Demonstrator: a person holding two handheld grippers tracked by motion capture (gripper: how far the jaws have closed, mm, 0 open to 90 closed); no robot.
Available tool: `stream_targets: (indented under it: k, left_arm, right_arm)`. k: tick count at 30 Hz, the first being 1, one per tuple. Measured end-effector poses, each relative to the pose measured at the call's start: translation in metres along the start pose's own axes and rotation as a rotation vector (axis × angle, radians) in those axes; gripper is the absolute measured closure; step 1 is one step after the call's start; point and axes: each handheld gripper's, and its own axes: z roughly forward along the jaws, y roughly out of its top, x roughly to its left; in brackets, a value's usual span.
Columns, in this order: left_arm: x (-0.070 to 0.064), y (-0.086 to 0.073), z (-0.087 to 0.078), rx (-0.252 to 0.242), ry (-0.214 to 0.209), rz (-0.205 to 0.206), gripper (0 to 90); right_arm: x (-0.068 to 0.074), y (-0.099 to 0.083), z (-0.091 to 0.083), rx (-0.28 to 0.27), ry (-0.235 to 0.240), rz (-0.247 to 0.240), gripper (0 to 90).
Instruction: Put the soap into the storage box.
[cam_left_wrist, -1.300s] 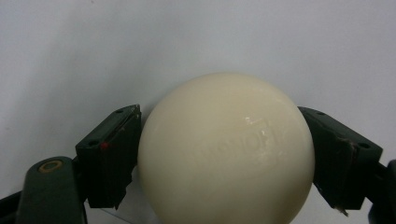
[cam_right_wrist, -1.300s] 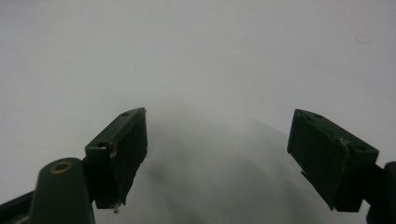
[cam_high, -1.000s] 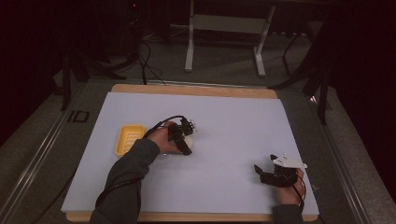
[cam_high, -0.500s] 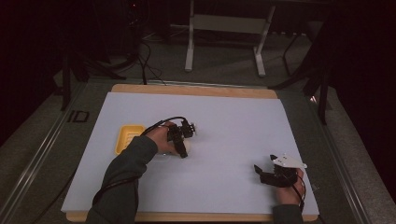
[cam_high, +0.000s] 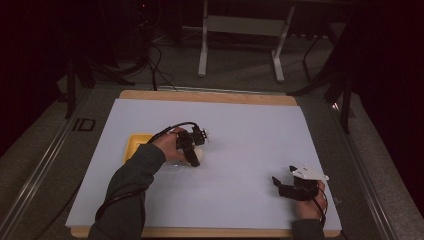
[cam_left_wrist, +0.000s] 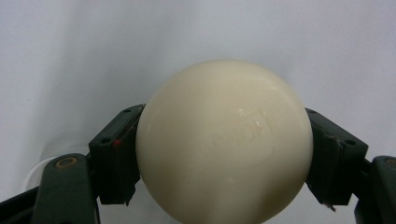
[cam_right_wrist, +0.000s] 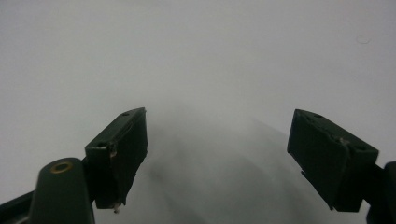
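High view: left gripper (cam_high: 194, 154) clamped on a cream ball (cam_high: 196, 156), held just right of a yellow tray (cam_high: 134, 145) on the left half of the table (cam_high: 240, 145). Ball mostly covered by the black jaws and the left hand (cam_high: 167, 146), only a pale sliver visible. Right gripper (cam_high: 278, 184) low near the table's right front corner, well apart from the ball, spread wide with nothing between. White sheet over a wooden board; dark room behind, with a metal stand and cables on the floor.

Left gripper view: ball (cam_left_wrist: 224, 142) gripped tight between both pads, touching each one, bottom cut off by the frame edge. Faint embossed mark on its face, not legible. Plain white surface behind.

Right gripper view: spread wide, empty, above bare white sheet with a soft shadow beneath. Both outer ends cut off at the lower edge.
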Motion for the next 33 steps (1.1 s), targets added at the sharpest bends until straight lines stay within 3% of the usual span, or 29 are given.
stream_targets:
  k: [33]
  left_arm:
    - [0.010,-0.027,-0.032,-0.011,0.037,-0.042,24.1]
  right_arm:
    - [0.000,0.000,0.000,0.000,-0.002,-0.001,20.0]
